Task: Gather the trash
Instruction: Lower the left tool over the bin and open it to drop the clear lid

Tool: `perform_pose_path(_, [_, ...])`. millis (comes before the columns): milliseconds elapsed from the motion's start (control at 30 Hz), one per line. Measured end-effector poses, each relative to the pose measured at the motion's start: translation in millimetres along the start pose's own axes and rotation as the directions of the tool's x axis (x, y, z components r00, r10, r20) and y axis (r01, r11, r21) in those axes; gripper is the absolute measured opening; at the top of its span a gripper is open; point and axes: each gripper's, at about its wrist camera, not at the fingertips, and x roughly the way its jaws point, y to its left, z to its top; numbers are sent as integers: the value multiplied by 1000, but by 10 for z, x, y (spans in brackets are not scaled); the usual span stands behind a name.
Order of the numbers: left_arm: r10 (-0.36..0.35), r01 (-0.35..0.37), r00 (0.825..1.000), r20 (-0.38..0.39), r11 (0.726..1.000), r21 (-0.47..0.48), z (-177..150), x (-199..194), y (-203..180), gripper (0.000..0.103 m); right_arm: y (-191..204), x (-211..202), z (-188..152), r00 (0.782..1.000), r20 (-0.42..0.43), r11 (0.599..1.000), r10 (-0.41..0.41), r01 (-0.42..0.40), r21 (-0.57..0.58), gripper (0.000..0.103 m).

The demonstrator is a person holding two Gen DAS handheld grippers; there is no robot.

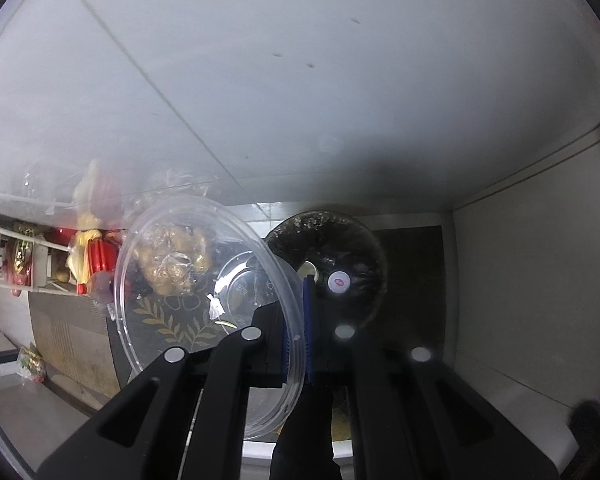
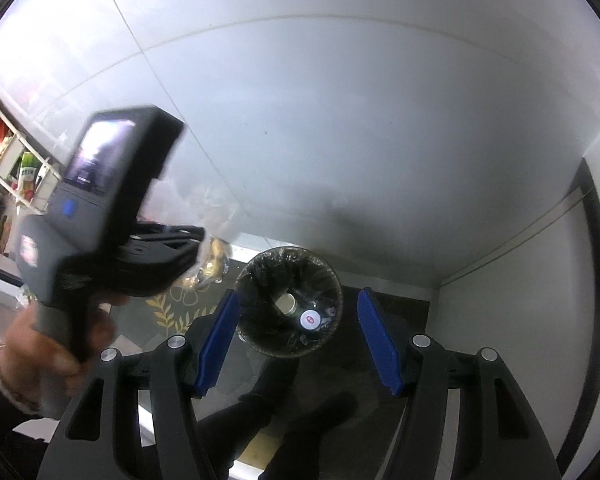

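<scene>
Left wrist view: left gripper [image 1: 296,320] is pinching the clear plastic lid [image 1: 204,300] by its rim, beside the lined trash bin [image 1: 332,264]; right gripper [image 2: 300,344] is gaping empty. Next, likely centring and releasing.

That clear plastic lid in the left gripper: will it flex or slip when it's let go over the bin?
The clear lid looks thin, so probably light and bendy. The left gripper pinches only its rim, so it may pivot. Dropped, it might catch across the bin opening.

Right gripper [image 2: 296,344] open above lined bin [image 2: 289,307]; left gripper [image 2: 198,248] blurred, perhaps holding plastic.
</scene>
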Motion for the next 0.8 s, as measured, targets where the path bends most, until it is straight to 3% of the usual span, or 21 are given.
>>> perform_pose_path(333, [-50, 50, 997, -52, 999, 9, -23, 700, -171, 8, -35, -131, -21, 999, 28, 1000, -17, 17, 7, 64])
perform_pose_path(667, [-28, 29, 996, -85, 1000, 6, 65, 1376, -183, 8, -131, 242, -66, 999, -11, 998, -51, 51, 42, 64])
perform_pose_path(800, [-18, 19, 994, -110, 1000, 9, 57, 1645, -183, 8, -212, 588, -124, 995, -63, 995, -71, 76, 72, 64])
